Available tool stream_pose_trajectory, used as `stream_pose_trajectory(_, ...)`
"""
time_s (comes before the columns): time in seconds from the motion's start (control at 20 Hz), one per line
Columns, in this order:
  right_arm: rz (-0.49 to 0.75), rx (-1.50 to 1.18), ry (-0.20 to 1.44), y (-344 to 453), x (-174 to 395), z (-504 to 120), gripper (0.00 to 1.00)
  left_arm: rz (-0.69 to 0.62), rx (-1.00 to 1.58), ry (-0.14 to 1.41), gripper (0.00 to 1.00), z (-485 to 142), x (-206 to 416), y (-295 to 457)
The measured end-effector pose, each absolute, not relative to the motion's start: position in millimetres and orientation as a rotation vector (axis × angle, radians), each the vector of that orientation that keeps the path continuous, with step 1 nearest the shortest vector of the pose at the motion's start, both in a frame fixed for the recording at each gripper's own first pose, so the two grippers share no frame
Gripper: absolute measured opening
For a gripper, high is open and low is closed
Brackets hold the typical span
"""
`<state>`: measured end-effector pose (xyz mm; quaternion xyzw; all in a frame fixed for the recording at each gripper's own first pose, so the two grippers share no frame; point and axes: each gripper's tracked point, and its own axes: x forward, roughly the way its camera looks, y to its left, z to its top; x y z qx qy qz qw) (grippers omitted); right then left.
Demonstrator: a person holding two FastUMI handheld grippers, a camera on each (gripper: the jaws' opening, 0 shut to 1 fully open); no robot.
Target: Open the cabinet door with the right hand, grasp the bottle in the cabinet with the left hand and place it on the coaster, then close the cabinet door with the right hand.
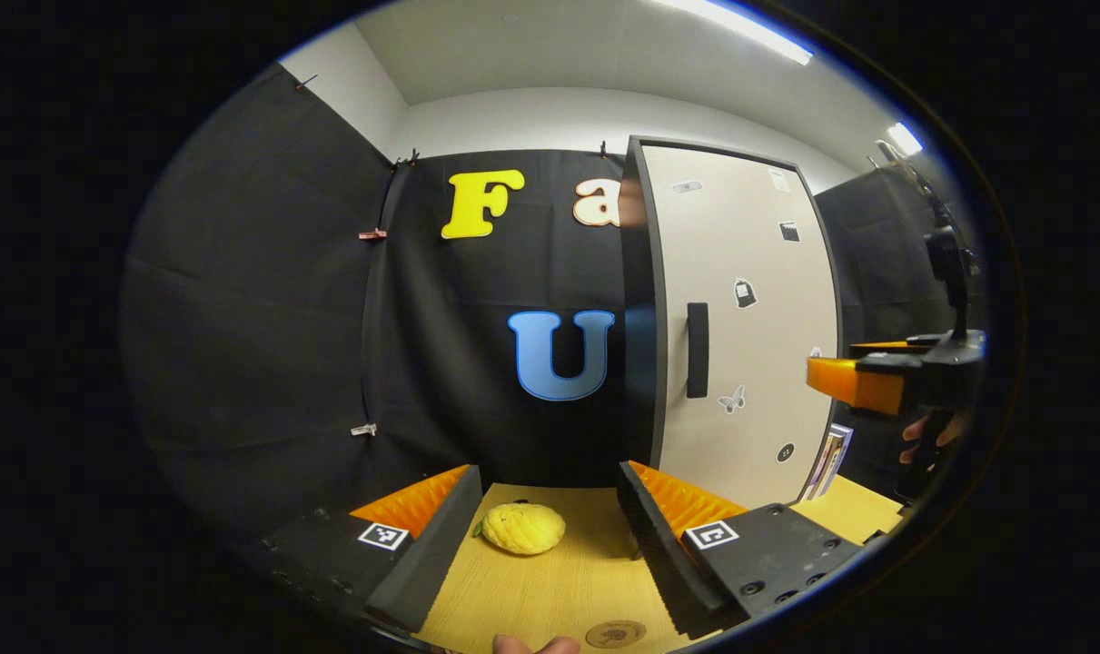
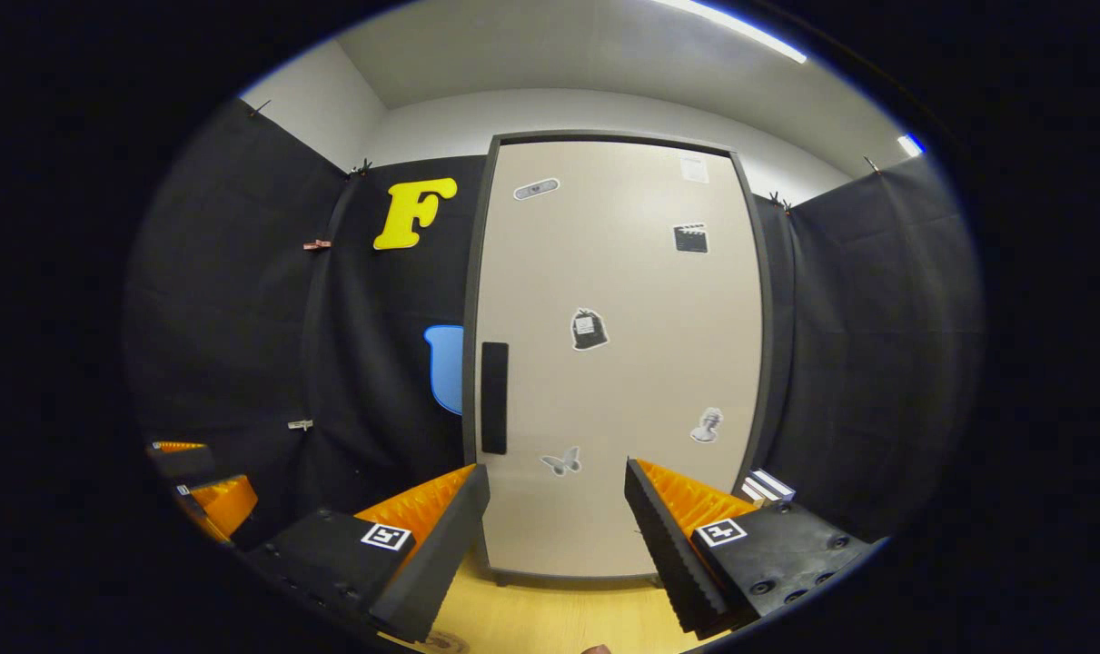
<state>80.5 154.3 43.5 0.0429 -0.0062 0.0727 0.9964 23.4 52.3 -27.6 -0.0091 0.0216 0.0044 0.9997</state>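
Observation:
The cabinet (image 2: 618, 354) is a tall pale box with a dark frame, its door shut, with a dark vertical handle (image 2: 494, 397) on the door's left edge. My right gripper (image 2: 557, 536) hangs open just in front of the door, right of and below the handle. The left gripper view takes in the same cabinet (image 1: 740, 318) and handle (image 1: 697, 350) from the left. My left gripper (image 1: 550, 536) is open over the wooden table (image 1: 559, 590), with nothing between its fingers. A round brown coaster (image 1: 615, 633) lies at the near table edge. The other gripper (image 1: 863, 380), held by a hand, is at the right of that view.
A yellow lemon-like object (image 1: 522, 529) rests on the table ahead of my left gripper. Striped books or boxes (image 2: 768, 486) lean beside the cabinet's right foot. Black cloth walls close in the back and sides.

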Motion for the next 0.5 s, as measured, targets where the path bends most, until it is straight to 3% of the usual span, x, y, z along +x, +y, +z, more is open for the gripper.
stream_pose_trajectory(0.5, 0.153, 0.086, 0.013, 217, 186, 42, 0.97, 0.042, -0.032, 0.059, 0.95, -44, 49, 82)
